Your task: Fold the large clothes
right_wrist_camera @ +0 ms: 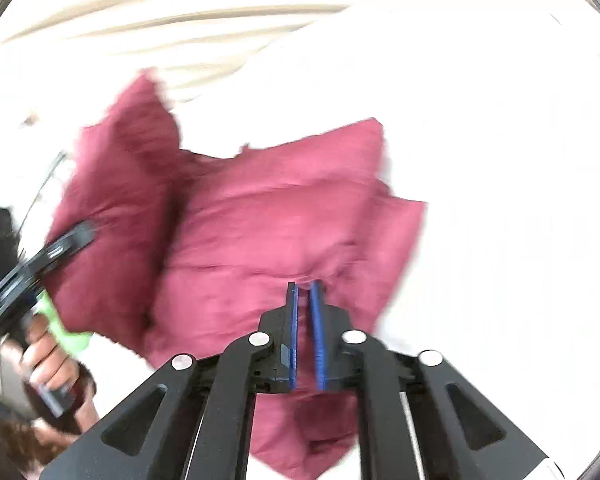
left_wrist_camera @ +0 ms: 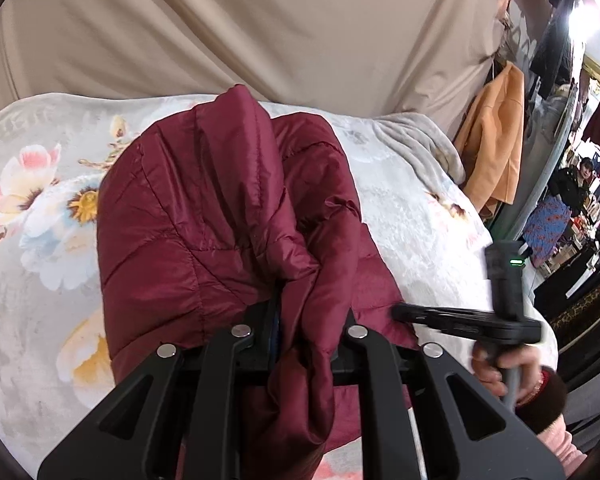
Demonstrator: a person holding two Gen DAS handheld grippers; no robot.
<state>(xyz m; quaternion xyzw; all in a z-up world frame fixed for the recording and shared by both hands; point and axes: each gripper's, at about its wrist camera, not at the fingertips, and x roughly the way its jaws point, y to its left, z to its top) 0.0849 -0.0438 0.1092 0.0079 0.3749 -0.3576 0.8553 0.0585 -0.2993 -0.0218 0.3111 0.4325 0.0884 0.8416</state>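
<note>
A maroon quilted puffer jacket lies bunched on a floral blanket. My left gripper is shut on a thick fold of it, and the fabric hides the pads. From the right, my right gripper reaches in with its tip at the jacket's near right edge. The right wrist view is blurred and washed out. There the jacket spreads below my right gripper, whose blue pads stand together with nothing seen between them. My left gripper bites the jacket's left side.
A beige curtain hangs behind the bed. A grey blanket fold lies at the far right corner. An orange garment hangs beyond the right edge. Far off on the right stands a person among shop goods.
</note>
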